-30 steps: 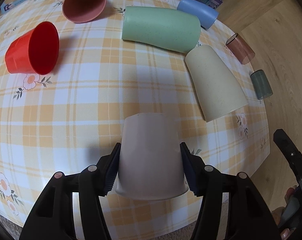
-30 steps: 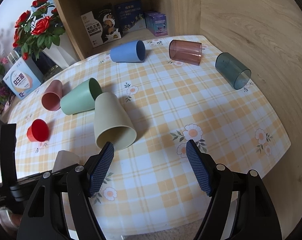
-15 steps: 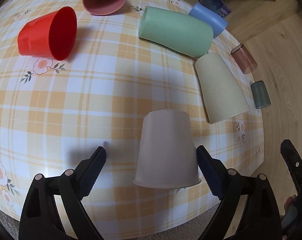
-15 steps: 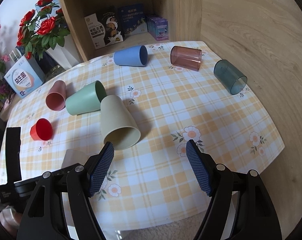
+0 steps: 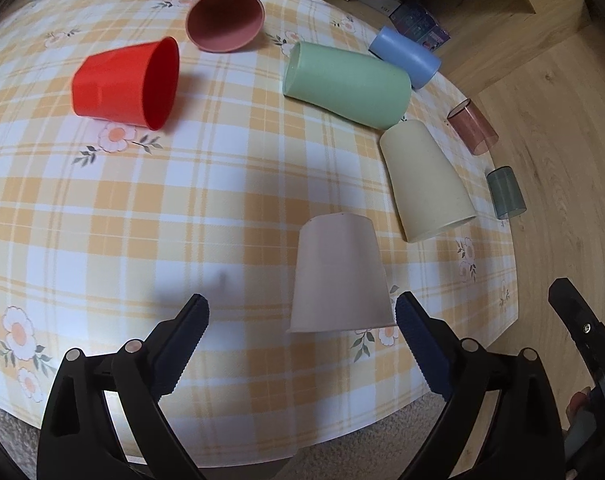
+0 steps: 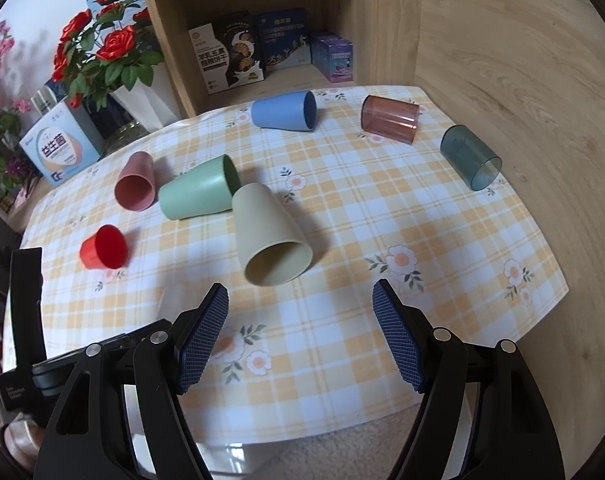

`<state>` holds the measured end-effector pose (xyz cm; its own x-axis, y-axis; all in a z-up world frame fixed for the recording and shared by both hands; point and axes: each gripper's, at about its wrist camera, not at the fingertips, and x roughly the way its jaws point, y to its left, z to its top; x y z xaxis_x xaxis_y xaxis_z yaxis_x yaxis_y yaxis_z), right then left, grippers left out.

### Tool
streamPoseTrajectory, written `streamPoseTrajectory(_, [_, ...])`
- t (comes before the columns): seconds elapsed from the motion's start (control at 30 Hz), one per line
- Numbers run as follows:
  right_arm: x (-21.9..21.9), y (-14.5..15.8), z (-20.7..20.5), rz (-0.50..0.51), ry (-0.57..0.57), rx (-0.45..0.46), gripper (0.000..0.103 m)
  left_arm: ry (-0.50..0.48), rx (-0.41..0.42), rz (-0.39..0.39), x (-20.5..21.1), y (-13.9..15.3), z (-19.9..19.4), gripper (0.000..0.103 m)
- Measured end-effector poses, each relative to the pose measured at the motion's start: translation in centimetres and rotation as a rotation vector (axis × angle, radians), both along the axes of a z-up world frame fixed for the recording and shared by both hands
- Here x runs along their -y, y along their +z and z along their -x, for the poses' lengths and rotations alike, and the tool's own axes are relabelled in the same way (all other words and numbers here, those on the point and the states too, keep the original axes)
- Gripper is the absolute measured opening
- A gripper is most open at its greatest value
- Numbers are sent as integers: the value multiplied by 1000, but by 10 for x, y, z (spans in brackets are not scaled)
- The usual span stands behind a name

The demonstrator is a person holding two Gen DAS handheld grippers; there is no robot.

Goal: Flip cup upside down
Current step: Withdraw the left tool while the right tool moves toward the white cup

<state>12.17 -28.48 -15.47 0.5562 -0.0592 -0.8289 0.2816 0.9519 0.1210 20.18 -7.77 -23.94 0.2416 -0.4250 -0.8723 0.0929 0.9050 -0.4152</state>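
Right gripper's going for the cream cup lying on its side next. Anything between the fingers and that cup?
Nothing visible. The right gripper is open, and only bare tablecloth lies between it and the cream cup, whose mouth faces the gripper. The green cup sits behind it.

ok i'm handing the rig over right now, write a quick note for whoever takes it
Left gripper: open, holding nothing, jaws either side of the pale pink cup, not gripping it.
Right gripper: open, empty, above the table's near edge, facing the beige cup.
Done: the pale pink cup stands upside down, mouth on the checked tablecloth.
Left: seven cups lie on their sides: beige, green cup, red cup, dusty pink cup, blue cup, clear brown cup, clear teal cup.
Beige is closest to the right gripper, probably next.
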Motion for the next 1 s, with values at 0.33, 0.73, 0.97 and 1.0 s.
streamPoseTrajectory(0.33, [-10,6,-9,-118,36,-34,72,20,241,-118,-47,55,12,96])
streamPoseTrajectory(0.73, [-42,10,-62,-121,237,-90,72,143,574,-277,-140,107,39,97])
streamPoseTrajectory(0.97, [-76,-23,-88,-132,361,-265,72,203,608,-231,-164,111,47,97])
streamPoseTrajectory(1.0, [-80,-27,-91,-132,368,-285,72,203,617,-221,-165,111,47,97])
